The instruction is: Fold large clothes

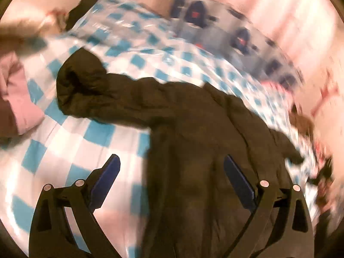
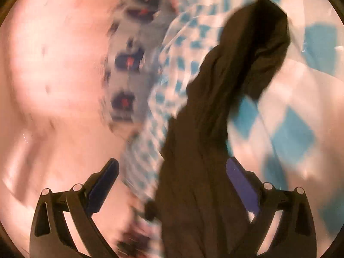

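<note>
Lying across the checked bed cover (image 1: 71,142) is a dark jacket (image 1: 193,150), its body bunched toward the near edge and one sleeve (image 1: 86,86) stretching away to the far left, where it is ending in a rumpled cuff. The left claw (image 1: 172,169) is hovering over the jacket with its jaws standing wide; the right finger is sitting above the dark cloth and the left finger above the blue-and-white checks just beside the jacket, and nothing is being held between them. A pink garment (image 1: 19,99) is lying well left of the jacket at the picture's edge, and a grey patterned pillow (image 1: 215,21) is sitting beyond the jacket by the wall.

In the right wrist view, the right claw (image 2: 172,172) is also spreading wide over the jacket (image 2: 204,150), whose cloth is running up between the fingers toward the sleeve end (image 2: 268,43); whether the fingers are touching the cloth is unclear. Both views are blurring heavily.
</note>
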Demonstrator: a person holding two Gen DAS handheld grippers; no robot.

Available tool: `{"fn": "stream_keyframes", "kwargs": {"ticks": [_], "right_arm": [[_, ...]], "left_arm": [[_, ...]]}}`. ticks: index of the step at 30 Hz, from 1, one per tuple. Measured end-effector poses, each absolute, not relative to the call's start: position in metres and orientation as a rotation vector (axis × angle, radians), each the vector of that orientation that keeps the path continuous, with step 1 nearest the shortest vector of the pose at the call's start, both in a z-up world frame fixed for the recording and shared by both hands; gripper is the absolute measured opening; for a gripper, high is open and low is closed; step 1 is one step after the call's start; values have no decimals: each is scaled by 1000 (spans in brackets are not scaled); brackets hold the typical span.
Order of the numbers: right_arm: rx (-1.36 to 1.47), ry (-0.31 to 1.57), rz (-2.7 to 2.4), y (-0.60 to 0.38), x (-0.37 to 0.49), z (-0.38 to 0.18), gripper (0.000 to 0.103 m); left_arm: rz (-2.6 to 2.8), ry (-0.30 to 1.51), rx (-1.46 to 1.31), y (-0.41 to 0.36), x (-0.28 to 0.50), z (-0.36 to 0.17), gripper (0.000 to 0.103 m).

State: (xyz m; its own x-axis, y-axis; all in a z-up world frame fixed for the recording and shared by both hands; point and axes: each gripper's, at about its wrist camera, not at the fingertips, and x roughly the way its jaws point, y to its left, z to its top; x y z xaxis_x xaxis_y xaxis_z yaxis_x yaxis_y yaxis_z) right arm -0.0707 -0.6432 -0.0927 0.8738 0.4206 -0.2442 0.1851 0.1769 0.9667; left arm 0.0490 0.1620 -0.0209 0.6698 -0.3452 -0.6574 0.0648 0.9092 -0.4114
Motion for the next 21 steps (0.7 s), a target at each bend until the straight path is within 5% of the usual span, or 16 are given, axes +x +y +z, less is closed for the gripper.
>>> {"fn": "stream_keyframes", "kwargs": {"ticks": [15,16,19,21], "right_arm": [[1641,173,-45,-795,-2,-149,96],[1577,165,-49,-799,-2,-140,91],[1333,167,-82,-790,8,-87,34],[1167,174,-107,-773,15,-49,24]], "left_arm": [[36,877,-664,232,177,-116,93],[44,885,-659,229,177,-118,93],[55,885,-664,224,181,-121,93],[52,884,-672,221,182,-123,93]]}}
